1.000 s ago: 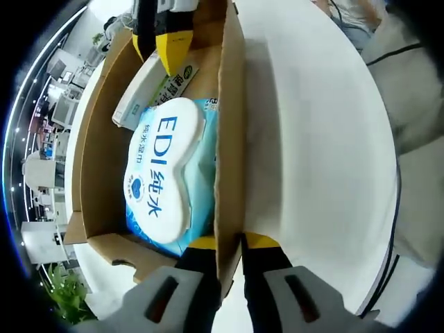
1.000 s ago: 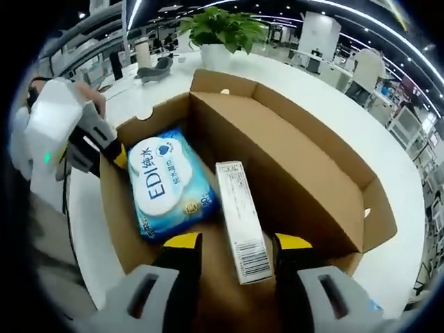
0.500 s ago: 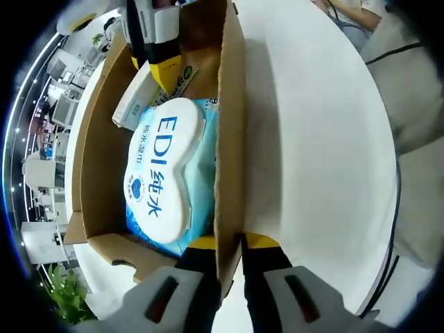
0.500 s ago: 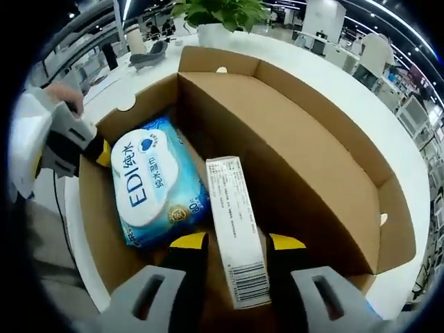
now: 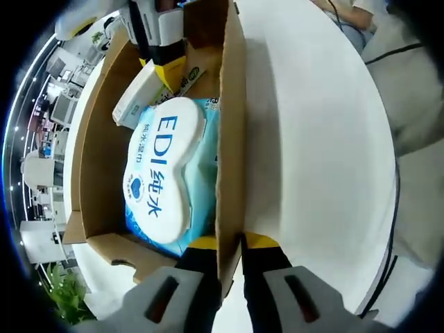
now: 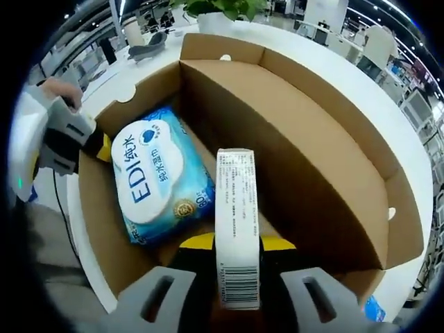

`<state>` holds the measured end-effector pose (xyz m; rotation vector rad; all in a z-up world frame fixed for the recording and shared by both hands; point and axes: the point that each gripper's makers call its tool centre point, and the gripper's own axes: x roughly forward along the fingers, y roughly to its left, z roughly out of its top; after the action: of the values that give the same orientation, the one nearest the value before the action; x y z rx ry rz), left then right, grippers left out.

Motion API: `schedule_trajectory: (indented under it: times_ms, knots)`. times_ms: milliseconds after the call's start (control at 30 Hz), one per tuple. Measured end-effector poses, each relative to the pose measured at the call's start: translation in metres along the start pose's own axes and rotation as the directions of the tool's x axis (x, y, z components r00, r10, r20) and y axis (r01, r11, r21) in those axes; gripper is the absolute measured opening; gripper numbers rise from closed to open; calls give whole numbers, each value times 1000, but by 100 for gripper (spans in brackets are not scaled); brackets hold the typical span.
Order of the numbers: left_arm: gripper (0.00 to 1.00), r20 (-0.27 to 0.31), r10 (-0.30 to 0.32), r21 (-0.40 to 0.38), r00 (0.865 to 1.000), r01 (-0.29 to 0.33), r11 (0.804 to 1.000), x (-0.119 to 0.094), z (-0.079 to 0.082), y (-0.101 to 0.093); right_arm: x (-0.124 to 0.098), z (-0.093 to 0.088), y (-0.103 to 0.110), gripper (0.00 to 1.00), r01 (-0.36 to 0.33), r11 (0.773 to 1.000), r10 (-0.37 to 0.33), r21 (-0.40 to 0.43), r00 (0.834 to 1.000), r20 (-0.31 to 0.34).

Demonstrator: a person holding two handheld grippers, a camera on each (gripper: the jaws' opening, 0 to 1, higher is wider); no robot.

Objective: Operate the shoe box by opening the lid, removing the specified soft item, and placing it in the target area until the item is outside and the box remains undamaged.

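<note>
Right gripper grips a slim white carton inside the open cardboard box, beside the blue pack of wipes lying on the box floor. Left gripper pinches the box's side wall at the table's edge.

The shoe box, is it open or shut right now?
Open. The shoe box shows its bare cardboard inside, with the wipes pack and a slim white carton lying in it; the left gripper pinches its wall.

Right claw clamping white carton, wipes pack in shoe box
</note>
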<state>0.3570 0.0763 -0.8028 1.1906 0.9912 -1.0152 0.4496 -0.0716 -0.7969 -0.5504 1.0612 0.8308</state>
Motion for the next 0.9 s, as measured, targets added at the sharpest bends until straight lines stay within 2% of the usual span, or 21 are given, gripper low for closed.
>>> schedule_trajectory:
  times_ms: [400,633,767,900]
  knots:
    - [7,2,-1,2,1000,1,1000,1,0,0,-1,-3,0,18,3,999,-3,53,1000,-3]
    - [7,1,2,4,1000,-2,1000,0,0,0,-2,-5,0,18,13,998,-12,55,1000,-14]
    - [7,0,3,2,1000,-3,1000,0,0,0,-7,-9,1,18,6,996,-3,87,999,-32]
    - [7,0,3,3,1000,-3,1000,0,0,0,-14,-8,0,18,9,997,-8,74,1000,-14]
